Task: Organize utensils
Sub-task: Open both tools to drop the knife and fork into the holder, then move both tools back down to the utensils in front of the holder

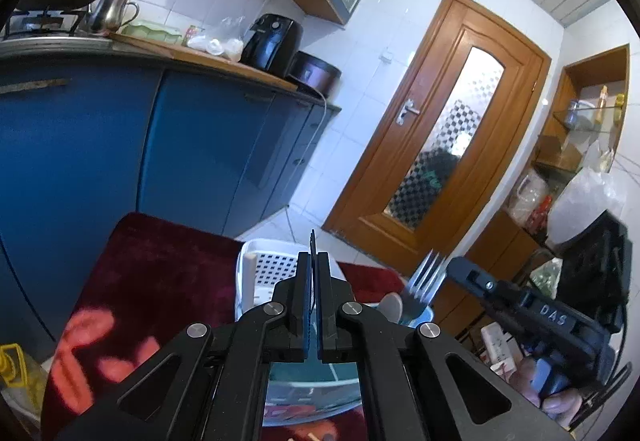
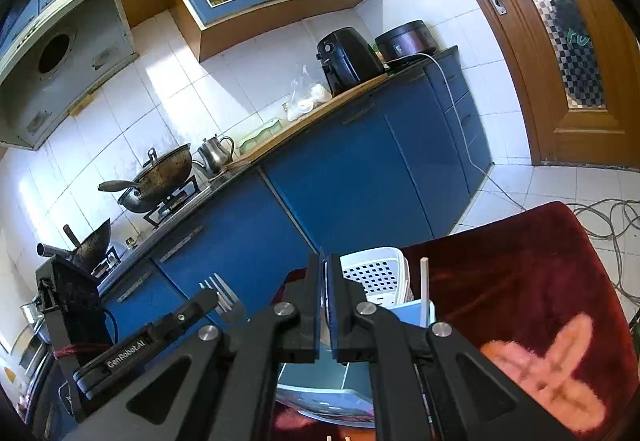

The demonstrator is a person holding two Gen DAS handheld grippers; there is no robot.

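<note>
Both grippers, left gripper (image 1: 313, 261) and right gripper (image 2: 324, 269), have jaws together and empty, so open them before descending on the fork (image 1: 424, 277) in the blue holder (image 2: 412, 311).

Fork (image 1: 425, 281) handle and basket (image 1: 276, 266) interior behind tongs

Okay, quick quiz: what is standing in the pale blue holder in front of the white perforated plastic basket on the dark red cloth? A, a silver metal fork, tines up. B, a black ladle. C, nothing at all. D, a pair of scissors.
A: the silver metal fork stands tines up in the pale blue holder, in front of the white perforated plastic basket on the dark red cloth.
</note>
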